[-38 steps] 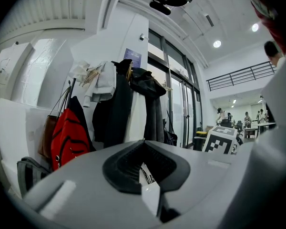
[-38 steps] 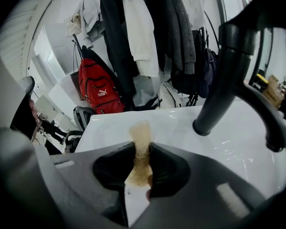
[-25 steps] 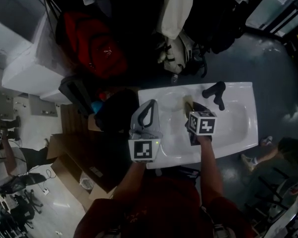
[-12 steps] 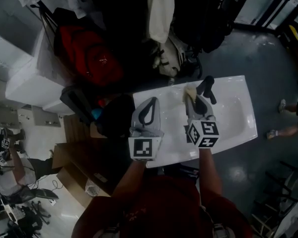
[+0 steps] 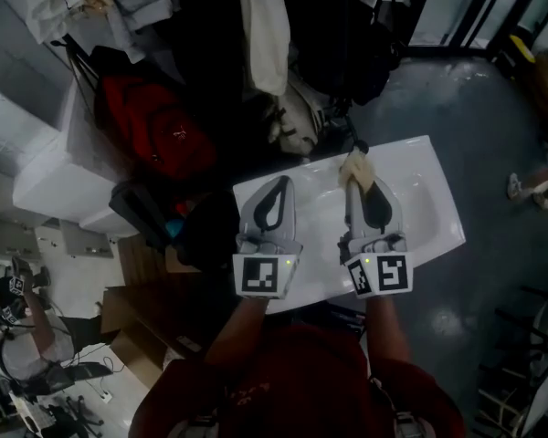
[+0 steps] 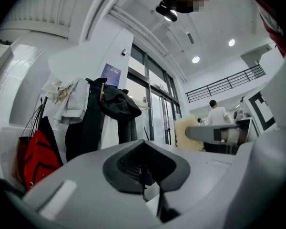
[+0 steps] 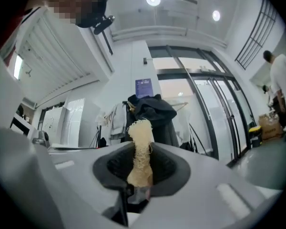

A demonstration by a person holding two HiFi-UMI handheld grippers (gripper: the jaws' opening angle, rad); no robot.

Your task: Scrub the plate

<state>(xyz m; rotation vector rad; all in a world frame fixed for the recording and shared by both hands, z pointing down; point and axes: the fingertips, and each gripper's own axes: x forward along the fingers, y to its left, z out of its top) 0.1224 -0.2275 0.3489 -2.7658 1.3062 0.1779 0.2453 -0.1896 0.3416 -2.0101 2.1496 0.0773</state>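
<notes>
Right gripper [image 7: 139, 187] jaws are clamped on the lower end of a beige fibrous scrubber [image 7: 141, 142], which is stood upright out of the dark jaw pads with its frayed top free. Left gripper [image 6: 144, 175] jaws are pressed together; only a small dark bit is seen at the seam and what it is cannot be told, so nothing is clearly held. In the head view the scrubber [image 5: 356, 167] is seen at the tip of the right gripper [image 5: 354, 190], over the far edge of a white sink [image 5: 429, 199]; the left gripper [image 5: 276, 188] is held beside it, apart, over the sink's left end. A marker cube is seen at the near end of each gripper, left cube [image 5: 260, 275] and right cube [image 5: 381, 274], both at the sink's near rim. The plate cannot be made out in any view; the basin is seen only as a pale surface partly covered by the grippers. From the left gripper view the scrubber [image 6: 188, 132] and the other gripper's grey body are seen to the right. A red backpack [image 5: 155, 126] is seen on the floor left of the sink, and a white garment [image 5: 265, 39] is hung beyond it among dark coats [image 6: 114, 104]. A person in a white top [image 6: 218, 114] is seen far off by glass doors.
</notes>
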